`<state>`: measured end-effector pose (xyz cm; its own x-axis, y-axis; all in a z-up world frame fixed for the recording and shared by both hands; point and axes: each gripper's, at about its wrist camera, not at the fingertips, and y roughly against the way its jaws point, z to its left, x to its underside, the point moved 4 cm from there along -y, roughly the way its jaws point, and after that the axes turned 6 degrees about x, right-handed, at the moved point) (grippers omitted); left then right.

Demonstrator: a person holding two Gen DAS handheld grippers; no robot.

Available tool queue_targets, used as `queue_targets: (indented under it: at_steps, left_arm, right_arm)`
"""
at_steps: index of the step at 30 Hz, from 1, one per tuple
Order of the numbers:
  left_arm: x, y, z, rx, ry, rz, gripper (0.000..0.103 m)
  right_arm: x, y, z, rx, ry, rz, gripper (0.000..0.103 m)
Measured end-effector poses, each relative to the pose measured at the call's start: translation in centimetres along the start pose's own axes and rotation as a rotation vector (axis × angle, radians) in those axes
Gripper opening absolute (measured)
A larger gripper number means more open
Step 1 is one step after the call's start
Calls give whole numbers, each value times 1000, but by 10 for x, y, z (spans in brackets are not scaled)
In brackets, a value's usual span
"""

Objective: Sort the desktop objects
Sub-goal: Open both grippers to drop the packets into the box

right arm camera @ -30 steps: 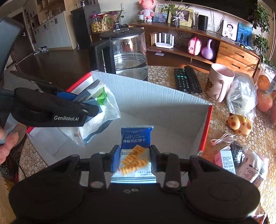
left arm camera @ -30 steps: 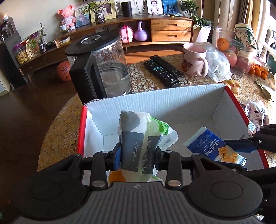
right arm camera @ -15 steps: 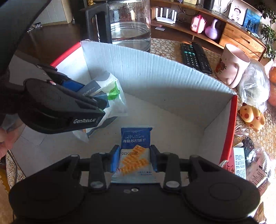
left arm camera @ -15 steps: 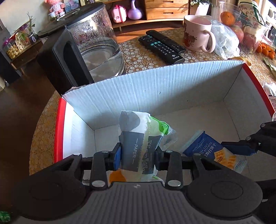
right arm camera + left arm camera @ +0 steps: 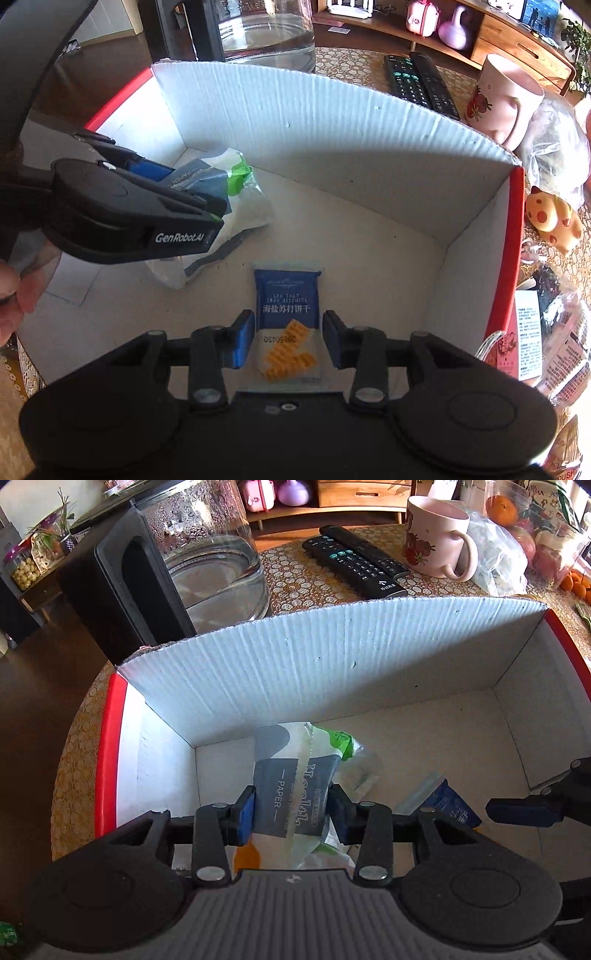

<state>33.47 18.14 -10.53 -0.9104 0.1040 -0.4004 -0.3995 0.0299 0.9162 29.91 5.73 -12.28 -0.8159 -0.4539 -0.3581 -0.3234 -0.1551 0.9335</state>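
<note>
A white cardboard box (image 5: 332, 657) with red outer sides stands on the table, and both grippers reach down into it. My left gripper (image 5: 291, 805) has a grey and white tissue pack (image 5: 295, 771) between its blue pads. Its jaws are opening, but the pads still touch the pack, whose lower end rests on the box floor (image 5: 369, 236). My right gripper (image 5: 289, 328) is opening too. The blue biscuit packet (image 5: 286, 299) lies flat on the floor between its pads, with a thin gap at the right pad. The tissue pack (image 5: 236, 184) also shows in the right wrist view.
A glass kettle (image 5: 207, 565) with a black handle stands behind the box. Two remotes (image 5: 358, 563), a pink mug (image 5: 436, 539) and bagged fruit (image 5: 517, 524) lie beyond. Right of the box are a yellow toy (image 5: 554, 218) and snack packets (image 5: 546, 332). A person's hand (image 5: 14, 295) shows at left.
Both grippers sank deeper into the box and tilted further down. Both pairs of jaws have widened slightly, and the biscuit packet now lies on the box floor.
</note>
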Motion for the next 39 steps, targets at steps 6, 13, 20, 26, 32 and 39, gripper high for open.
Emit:
queue_targets:
  at_steps: [6,13,20,26,32,39]
  left_arm:
    - [-2,3,0,4,9,-7,46]
    - [-3,18,-7,5,-2,-48,64]
    - [-1,34,-16,12,0,-69,64]
    - [2,55,-20,8,-3,-90,64]
    - [7,76,-25,-4,-3,-115,64]
    - [15,99,-35,-7,-3,-147,72]
  right_arm:
    - [-1,8,1,-2,8,-31,62]
    - [0,25,3,-10,36,-81,69]
    - [8,41,-1,-20,26,-105,71]
    - [11,59,-4,-41,9,-133,73]
    - [19,85,-3,-65,18,-180,78]
    - [32,114,-5,-83,23,-232,85]
